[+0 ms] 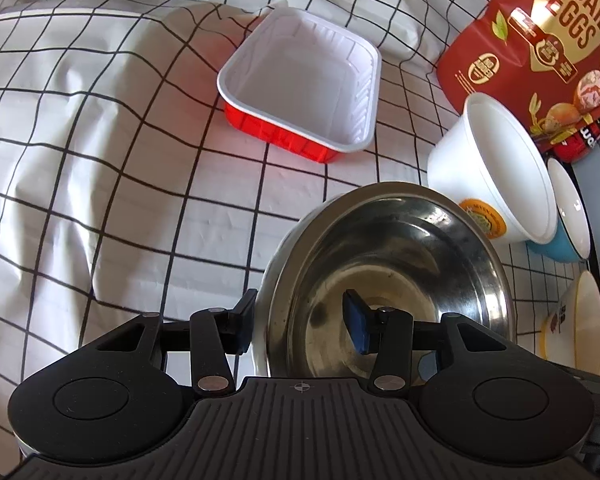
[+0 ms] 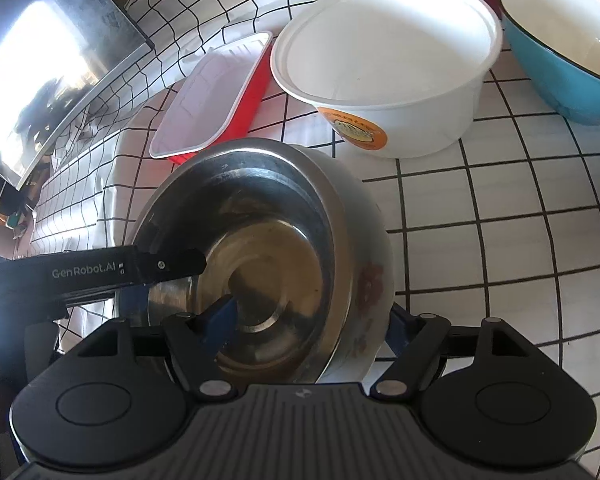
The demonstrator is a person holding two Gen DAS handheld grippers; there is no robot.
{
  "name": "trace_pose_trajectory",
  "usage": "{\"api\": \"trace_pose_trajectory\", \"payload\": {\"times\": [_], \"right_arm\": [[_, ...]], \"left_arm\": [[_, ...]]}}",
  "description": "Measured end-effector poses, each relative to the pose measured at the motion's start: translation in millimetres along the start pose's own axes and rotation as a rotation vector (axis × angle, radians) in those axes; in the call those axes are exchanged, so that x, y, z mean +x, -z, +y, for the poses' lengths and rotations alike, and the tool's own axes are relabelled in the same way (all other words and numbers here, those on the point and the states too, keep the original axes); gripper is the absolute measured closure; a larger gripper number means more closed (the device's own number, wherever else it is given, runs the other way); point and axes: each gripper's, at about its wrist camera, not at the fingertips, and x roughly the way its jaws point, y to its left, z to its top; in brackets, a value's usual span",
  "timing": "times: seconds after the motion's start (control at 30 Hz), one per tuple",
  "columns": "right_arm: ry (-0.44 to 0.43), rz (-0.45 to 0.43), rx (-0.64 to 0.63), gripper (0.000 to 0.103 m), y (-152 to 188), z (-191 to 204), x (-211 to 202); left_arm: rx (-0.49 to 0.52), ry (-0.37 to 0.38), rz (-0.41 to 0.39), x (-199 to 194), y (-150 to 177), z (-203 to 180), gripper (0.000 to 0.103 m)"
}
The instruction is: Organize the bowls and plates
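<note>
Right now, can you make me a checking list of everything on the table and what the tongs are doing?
Surface: white cloth with black grid lines, wrinkled.
Job's things: shiny steel bowl, tilted; red rectangular tray with white inside; white round plastic tub; blue bowl with white inside; yellow-rimmed bowl.
Clutter: red quail eggs bag.
Grippers: left tongs and right tongs each straddle the steel bowl's wall.
Cables: nothing seen.
Surroundings: bright window.

There was one round stainless-steel bowl (image 1: 384, 280), one white plastic tub with an orange label (image 1: 496, 176), one blue enamel bowl with a white inside (image 2: 568, 56), one cream bowl with a yellow rim (image 1: 580, 320), one red rectangular tray with a white lining (image 1: 304, 92) and one red quail-egg pouch (image 1: 540, 36).
</note>
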Motion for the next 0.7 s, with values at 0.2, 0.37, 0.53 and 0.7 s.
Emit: {"api": "trace_pose_trajectory", "payload": {"times": [0.2, 0.37, 0.53, 0.7], "right_arm": [[0.003, 0.002, -0.009, 0.025, -2.8, 2.2, 0.7], [0.007, -0.003, -0.009, 0.024, -4.7, 4.6, 2.5], [0.005, -0.029, -0.005, 0.025, -1.1, 2.6, 0.4], [0.029, -0.072, -0.011, 0.025, 0.8, 3.6, -8.7]], "left_arm": [[-0.008, 0.0, -0.007, 1.7, -5.3, 1.5, 0.054], [-0.027, 0.022, -0.013, 3.1, -11.5, 6.8, 0.054], [-0.03, 0.048, -0.025, -0.5, -11.5, 12.0, 0.057], [-0.005, 0.053, -0.044, -11.4, -9.8, 12.3, 0.058]]}}
